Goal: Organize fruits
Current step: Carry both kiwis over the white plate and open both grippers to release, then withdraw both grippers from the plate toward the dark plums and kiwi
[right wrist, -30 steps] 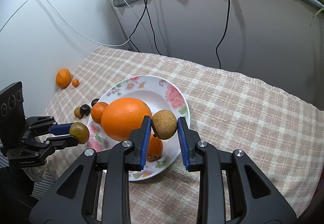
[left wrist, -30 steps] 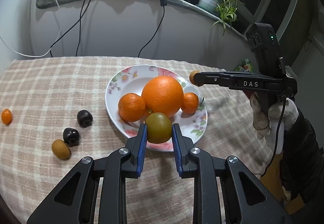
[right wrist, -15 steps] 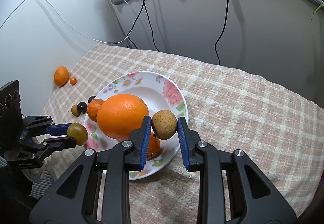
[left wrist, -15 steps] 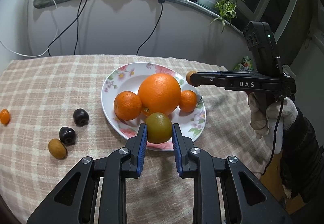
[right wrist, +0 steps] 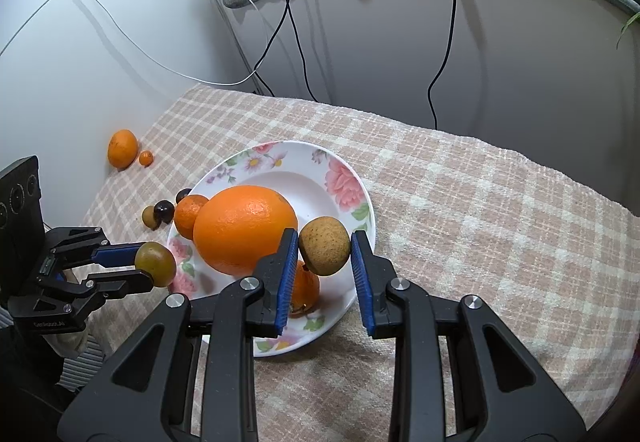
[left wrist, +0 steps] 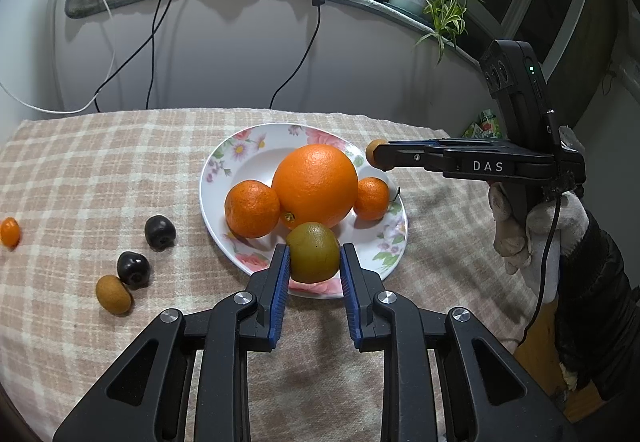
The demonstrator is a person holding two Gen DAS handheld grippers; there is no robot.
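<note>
left gripper (left wrist: 314,262) clamped on round green-brown fruit (left wrist: 313,252) above near rim of floral white plate (left wrist: 224,162). right gripper (right wrist: 325,250) clamped on speckled tan round fruit (right wrist: 324,245) over plate's right side. risk on release: roll-off onto checked tabletop (left wrist: 100,162), caused by crowding from large orange (left wrist: 315,184) and two mandarins. dark round fruits (left wrist: 160,232) remain outside, clear of both paths.
</note>
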